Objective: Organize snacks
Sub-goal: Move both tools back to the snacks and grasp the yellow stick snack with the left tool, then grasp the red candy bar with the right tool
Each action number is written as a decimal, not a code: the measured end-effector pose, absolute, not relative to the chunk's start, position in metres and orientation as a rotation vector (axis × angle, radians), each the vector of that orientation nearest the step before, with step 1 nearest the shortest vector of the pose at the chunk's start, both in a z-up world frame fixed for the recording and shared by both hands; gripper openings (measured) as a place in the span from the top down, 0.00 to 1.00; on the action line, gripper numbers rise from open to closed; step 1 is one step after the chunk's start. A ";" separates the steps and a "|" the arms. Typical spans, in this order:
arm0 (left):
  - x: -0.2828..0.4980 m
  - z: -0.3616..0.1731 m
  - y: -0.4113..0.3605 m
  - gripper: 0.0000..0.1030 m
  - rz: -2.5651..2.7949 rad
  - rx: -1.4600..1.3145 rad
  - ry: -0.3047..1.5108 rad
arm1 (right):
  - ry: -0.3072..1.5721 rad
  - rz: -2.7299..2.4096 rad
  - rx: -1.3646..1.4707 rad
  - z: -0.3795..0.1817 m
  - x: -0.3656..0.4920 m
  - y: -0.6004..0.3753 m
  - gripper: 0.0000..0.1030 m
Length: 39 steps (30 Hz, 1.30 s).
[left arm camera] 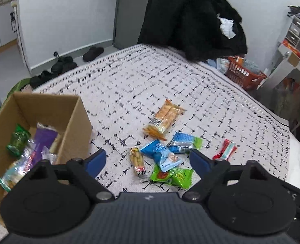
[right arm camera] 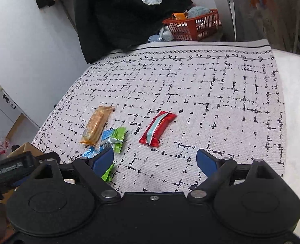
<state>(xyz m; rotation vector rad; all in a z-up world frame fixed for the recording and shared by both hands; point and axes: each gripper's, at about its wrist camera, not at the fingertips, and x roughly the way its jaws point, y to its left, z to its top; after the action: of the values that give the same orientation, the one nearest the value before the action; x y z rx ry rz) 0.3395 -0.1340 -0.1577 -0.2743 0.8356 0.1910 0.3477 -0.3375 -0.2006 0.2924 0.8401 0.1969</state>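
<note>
My left gripper [left arm camera: 148, 160] is wide open and holds nothing. A blue snack bag [left arm camera: 161, 154] lies between its fingers, on top of a green bag [left arm camera: 172, 175]. The cardboard box [left arm camera: 72, 120] sits to the left with snacks inside. My right gripper [right arm camera: 155, 161] is open too. The red snack bar [right arm camera: 157, 129] lies just ahead on the mat [right arm camera: 211, 93].

Left wrist view looked forward and down from above the near edge of the mat [left arm camera: 129, 85], close over the snack pile; box [left arm camera: 72, 120] at its left, wall ahead. Right wrist view sat further right, low over the same mat [right arm camera: 211, 93], facing its far border. Both shared the red packet [left arm camera: 225, 152] [right arm camera: 158, 128], orange cracker pack [left arm camera: 164, 118] [right arm camera: 97, 124], dark coat [left arm camera: 190, 20] [right arm camera: 119, 16] and basket [left arm camera: 243, 77] [right arm camera: 192, 24].
</note>
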 end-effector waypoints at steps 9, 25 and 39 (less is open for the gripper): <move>0.362 -0.195 -0.127 0.42 0.205 -0.317 0.886 | 0.863 0.213 0.321 -0.218 0.364 -0.335 0.28; 0.383 -0.235 -0.116 0.57 0.236 -0.367 0.940 | 0.861 0.184 0.296 -0.238 0.394 -0.310 0.32; 0.386 -0.232 -0.110 0.82 0.220 -0.390 0.963 | 0.808 0.076 0.077 -0.247 0.409 -0.277 0.53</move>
<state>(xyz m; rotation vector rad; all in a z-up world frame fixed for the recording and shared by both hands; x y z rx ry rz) 0.3856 -0.1103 -0.2317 -0.3902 0.9628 0.2204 0.4090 -0.2767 -0.2470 0.0775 0.8083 0.0758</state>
